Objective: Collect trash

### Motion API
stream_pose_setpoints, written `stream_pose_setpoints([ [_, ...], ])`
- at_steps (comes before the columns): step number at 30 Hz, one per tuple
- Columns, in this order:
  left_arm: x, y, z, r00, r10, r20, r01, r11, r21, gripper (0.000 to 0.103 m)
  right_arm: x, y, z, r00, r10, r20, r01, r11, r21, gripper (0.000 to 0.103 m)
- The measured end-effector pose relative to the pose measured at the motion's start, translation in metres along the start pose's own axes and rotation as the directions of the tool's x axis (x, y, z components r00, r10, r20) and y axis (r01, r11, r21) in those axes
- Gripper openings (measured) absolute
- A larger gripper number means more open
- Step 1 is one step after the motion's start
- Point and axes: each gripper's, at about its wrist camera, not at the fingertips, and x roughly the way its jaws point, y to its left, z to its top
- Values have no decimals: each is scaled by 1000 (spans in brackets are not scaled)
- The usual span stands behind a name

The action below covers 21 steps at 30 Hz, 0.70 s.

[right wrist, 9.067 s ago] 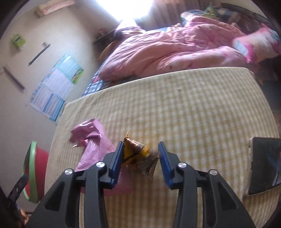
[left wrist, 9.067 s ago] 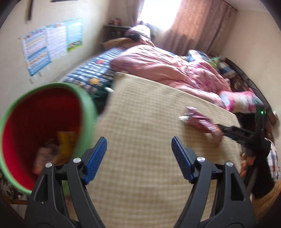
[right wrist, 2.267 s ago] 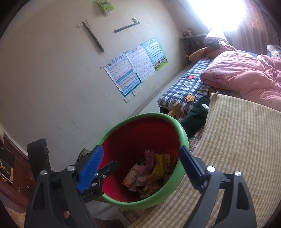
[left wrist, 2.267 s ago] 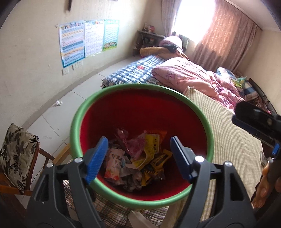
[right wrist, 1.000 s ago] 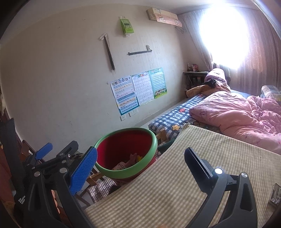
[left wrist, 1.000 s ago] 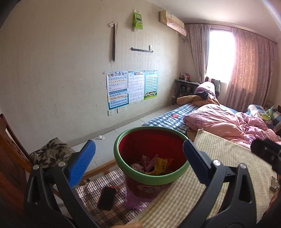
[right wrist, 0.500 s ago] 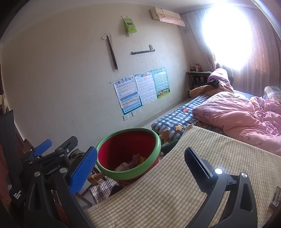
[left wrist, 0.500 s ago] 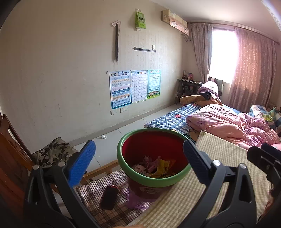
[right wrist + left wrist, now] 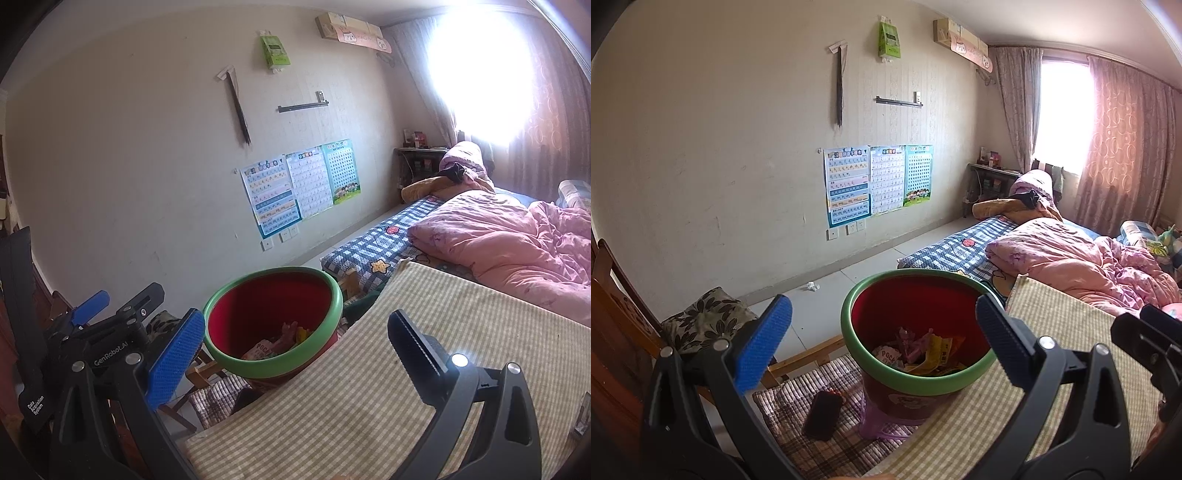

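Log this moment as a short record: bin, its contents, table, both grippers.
bin: red, green rim, upright, beside the table's edge
contents: wrappers piled at the bottom
table: checked cloth, no trash in sight on it
left gripper: open, empty
right gripper: open, empty

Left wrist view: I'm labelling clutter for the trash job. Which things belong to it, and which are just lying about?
Belongs to the job:
- red bin
- wrappers inside it
- left gripper, open
- right gripper, open

Just lying about:
- dark phone on the plaid mat
- floral cushion
- pink quilt
- wall posters
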Motion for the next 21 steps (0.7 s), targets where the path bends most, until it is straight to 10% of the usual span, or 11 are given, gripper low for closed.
stream_pose_setpoints([
  [14, 4, 0, -4, 1000, -24, -19, 24, 1000, 11, 98, 5, -19, -18, 998, -41, -52, 43, 998, 42, 96],
  [18, 15, 4, -12, 996, -43, -79, 43, 999, -4, 98, 7, -65, -53, 977, -177, -118, 192, 973, 129, 96],
  [21, 23, 6, -22, 991, -46, -122, 46, 999, -4, 98, 0, -115, -87, 923, -326, -206, 367, 907, 207, 96],
])
